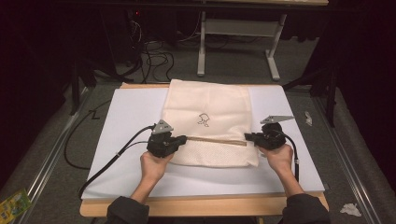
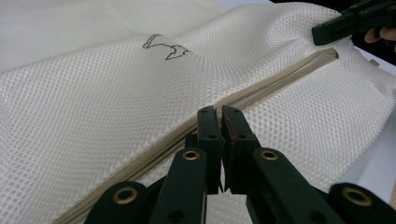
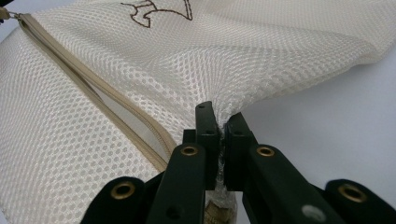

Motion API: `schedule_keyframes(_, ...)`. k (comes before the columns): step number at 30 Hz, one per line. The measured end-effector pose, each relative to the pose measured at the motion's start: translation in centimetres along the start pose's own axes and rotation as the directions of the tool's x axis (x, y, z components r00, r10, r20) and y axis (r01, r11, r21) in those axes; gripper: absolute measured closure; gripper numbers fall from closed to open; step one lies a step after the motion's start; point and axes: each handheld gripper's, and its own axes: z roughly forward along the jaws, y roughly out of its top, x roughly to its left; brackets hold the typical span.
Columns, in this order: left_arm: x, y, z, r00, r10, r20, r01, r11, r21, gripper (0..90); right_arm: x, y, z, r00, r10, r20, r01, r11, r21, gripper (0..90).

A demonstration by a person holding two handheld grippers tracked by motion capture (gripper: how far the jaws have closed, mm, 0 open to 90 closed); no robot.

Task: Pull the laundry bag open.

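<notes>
Between both closed grippers, mesh bag's [image 1: 208,116] zipper [image 1: 215,141] apparently runs left-right.

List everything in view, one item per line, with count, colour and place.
mesh bag: one, cream, centre of the board, small dark emblem on top
zipper: one, beige, runs across the bag between the grippers, partly open
board: one, white, covers the tabletop
table: one, light wood, edge visible near the person
packet: one, green-yellow, floor at lower left
left gripper: one, black, shut at the zipper's left end
right gripper: one, black, shut on the mesh bag's right edge
</notes>
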Motion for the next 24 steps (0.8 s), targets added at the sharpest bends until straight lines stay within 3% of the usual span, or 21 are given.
schedule_keyframes(24,1.7,-0.8,-1.4,0.9987,-0.03,-0.041,0.029,0.9993,-0.025,87.5,-0.3,0.0,-0.1,0.9998,0.0,0.02,0.0,1.0,0.001,88.9)
